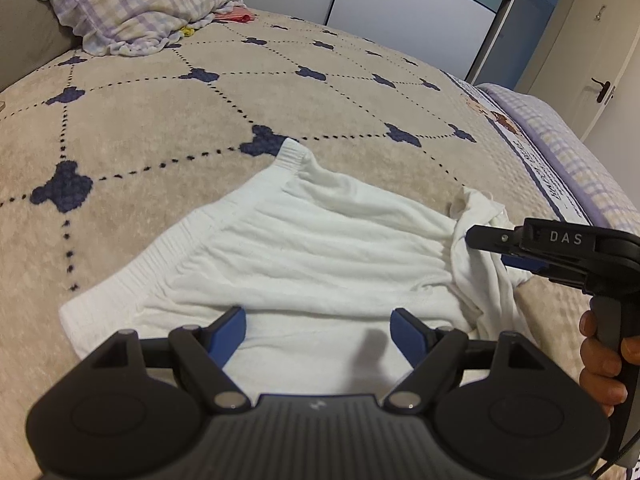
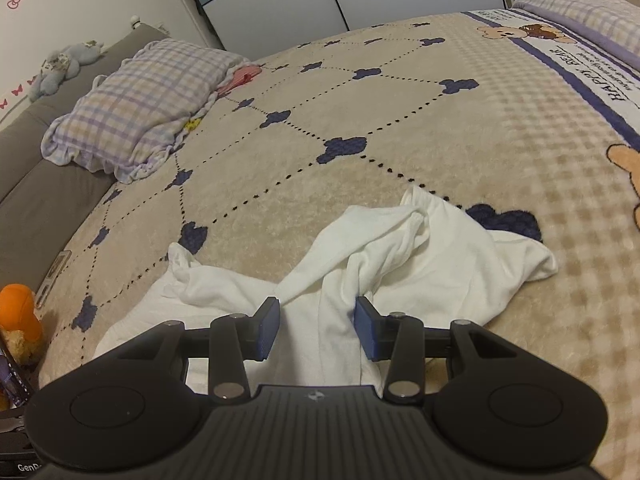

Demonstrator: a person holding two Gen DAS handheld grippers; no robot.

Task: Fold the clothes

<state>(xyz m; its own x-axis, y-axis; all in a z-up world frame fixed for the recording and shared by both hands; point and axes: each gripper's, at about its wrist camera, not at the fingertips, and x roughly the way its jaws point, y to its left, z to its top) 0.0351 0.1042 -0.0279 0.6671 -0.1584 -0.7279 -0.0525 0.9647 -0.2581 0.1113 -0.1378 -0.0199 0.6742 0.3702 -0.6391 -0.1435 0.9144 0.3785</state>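
A white garment with a ribbed band lies partly spread on the beige blanket. My left gripper hovers over the garment's near edge, open, with nothing between its blue pads. At the garment's right end, my right gripper is shut on a bunched fold. The cloth drapes from it and wrinkles run across the garment toward it. In the right wrist view the bunched garment fills the gap of the right gripper. A person's hand holds its handle.
A checked pillow lies at the head of the bed by a grey headboard, with a plush toy above. An orange toy sits at the near left. The blanket's bear-printed border runs along the right. A door stands beyond.
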